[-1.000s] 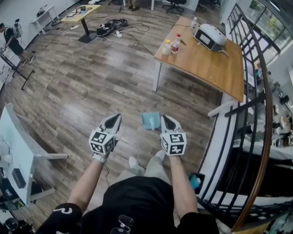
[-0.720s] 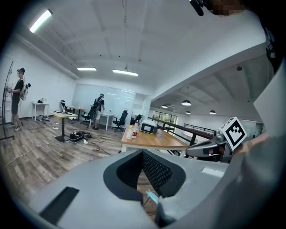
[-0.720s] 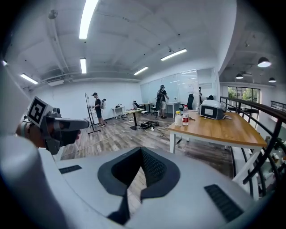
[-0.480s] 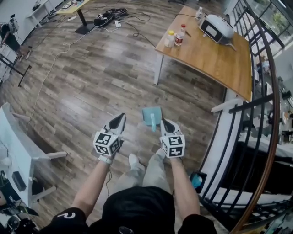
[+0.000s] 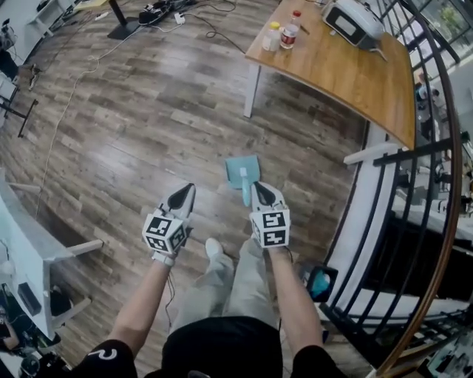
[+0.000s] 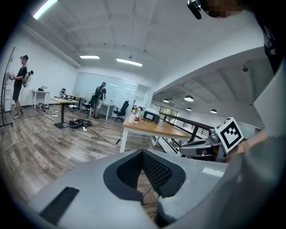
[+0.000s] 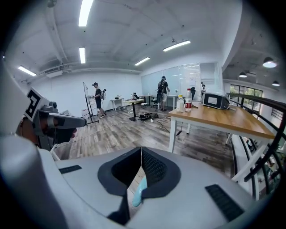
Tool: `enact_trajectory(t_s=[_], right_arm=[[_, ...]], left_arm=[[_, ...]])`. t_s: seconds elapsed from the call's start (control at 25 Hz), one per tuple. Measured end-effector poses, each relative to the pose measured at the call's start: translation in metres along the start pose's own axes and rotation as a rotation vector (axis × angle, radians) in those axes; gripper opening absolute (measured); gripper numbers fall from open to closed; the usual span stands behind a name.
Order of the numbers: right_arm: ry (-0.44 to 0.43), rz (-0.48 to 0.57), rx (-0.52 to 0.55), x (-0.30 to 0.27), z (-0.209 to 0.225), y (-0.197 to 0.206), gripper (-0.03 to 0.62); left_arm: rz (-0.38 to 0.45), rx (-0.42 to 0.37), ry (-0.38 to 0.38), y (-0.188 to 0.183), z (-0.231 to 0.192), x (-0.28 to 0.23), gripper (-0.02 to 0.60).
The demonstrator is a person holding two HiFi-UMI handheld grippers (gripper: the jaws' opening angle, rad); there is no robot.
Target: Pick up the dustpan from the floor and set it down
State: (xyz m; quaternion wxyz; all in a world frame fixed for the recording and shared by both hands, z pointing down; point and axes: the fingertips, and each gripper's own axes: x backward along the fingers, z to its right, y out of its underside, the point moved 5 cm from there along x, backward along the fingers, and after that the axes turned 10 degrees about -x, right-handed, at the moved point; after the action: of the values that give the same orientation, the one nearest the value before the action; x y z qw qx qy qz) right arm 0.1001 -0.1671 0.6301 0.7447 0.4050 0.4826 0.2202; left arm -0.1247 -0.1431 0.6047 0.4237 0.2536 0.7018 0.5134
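Dustpan of teal plastic lies flat on the floor, pan away from the person, its long handle pointing back toward the person's feet.

Grey-brown wood-plank floor fills most of the head view. A curved black metal railing runs down the right side. Beyond the dustpan stands a wooden table with white legs, well apart from it. Part of a white desk shows at the left edge.

The left gripper, grey with a black-and-white marker cube, is held out over bare floor, to the left of the dustpan and apart from it. Its own view shows its tongs pressed together at the tips with nothing between them.

The right gripper, of the same build, hangs just beside the dustpan's handle, on the handle's right. Its tongs are also pressed together at the tips. In the right gripper view the teal handle shows through the gap lower down, lying on the floor beyond the tongs and not pinched by them.

On the table's far end sit a white box-shaped appliance and a cluster of small bottles.
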Motion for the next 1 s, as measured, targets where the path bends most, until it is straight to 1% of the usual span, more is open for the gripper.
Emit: enact_trajectory(t_s=[0.2, 0.24, 0.28, 0.32, 0.48, 0.6, 0.76, 0.92, 1.0], right_arm=[[0.021, 0.003, -0.03, -0.03, 0.017, 0.022, -0.003], [0.027, -0.003, -0.038, -0.036, 0.02, 0.028, 0.027], [0.033, -0.014, -0.046, -0.043, 0.022, 0.036, 0.088], [0.039, -0.028, -0.052, -0.05, 0.025, 0.043, 0.124], [0.055, -0.096, -0.058, -0.077, 0.032, 0.073, 0.217], [0.068, -0.139, -0.068, -0.098, 0.034, 0.095, 0.259], [0.085, -0.188, -0.088, -0.127, 0.039, 0.121, 0.275], [0.116, -0.248, -0.035, -0.15, 0.042, 0.147, 0.278], [0.134, -0.26, -0.03, -0.158, 0.044, 0.155, 0.276]], left_arm=[[-0.003, -0.024, 0.012, 0.021, -0.007, -0.022, -0.002], [-0.005, -0.029, 0.015, 0.025, -0.008, -0.027, -0.002], [-0.006, -0.032, 0.017, 0.03, -0.009, -0.032, -0.002], [-0.006, -0.034, 0.02, 0.034, -0.01, -0.037, -0.002], [-0.005, -0.036, 0.035, 0.051, -0.01, -0.056, -0.002], [-0.007, -0.036, 0.051, 0.065, -0.007, -0.067, -0.002], [-0.011, -0.031, 0.063, 0.081, -0.01, -0.08, -0.002], [-0.019, -0.031, 0.049, 0.099, -0.02, -0.086, -0.002], [-0.022, -0.026, 0.043, 0.108, -0.025, -0.089, -0.002]])
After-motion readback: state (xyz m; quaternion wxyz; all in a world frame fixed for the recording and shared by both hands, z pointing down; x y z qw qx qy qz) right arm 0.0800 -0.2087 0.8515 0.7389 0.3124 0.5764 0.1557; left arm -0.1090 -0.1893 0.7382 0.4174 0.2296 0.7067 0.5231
